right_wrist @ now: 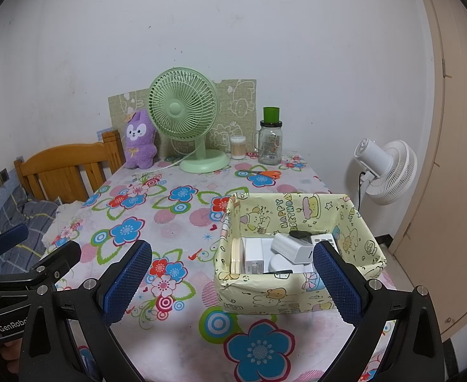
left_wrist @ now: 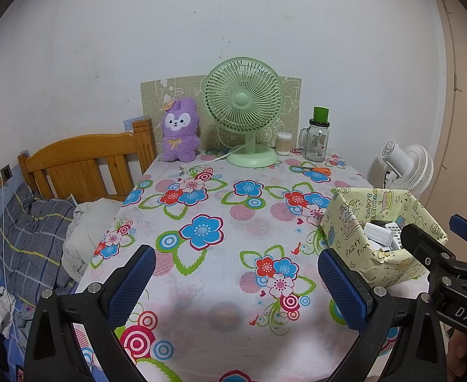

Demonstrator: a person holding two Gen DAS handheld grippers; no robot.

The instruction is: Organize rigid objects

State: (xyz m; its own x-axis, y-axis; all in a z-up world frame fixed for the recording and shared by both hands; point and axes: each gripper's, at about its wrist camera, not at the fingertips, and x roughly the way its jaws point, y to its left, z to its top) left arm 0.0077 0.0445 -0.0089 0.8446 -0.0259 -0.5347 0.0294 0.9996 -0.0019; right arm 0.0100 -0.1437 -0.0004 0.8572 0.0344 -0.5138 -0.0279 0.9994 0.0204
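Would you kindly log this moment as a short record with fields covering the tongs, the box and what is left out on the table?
left tongs: open, empty, above the floral tablecloth
right tongs: open, empty, near the box
box: yellow cartoon-print, open top, on the table's right side
box contents: white adapter, other white items, a dark round item
left out: orange scissors beside glass jar
back row: green fan, purple plush, cotton swabs

Tablecloth (left_wrist: 220, 197) lies bare centrally; box (right_wrist: 297, 289) blocks the right.
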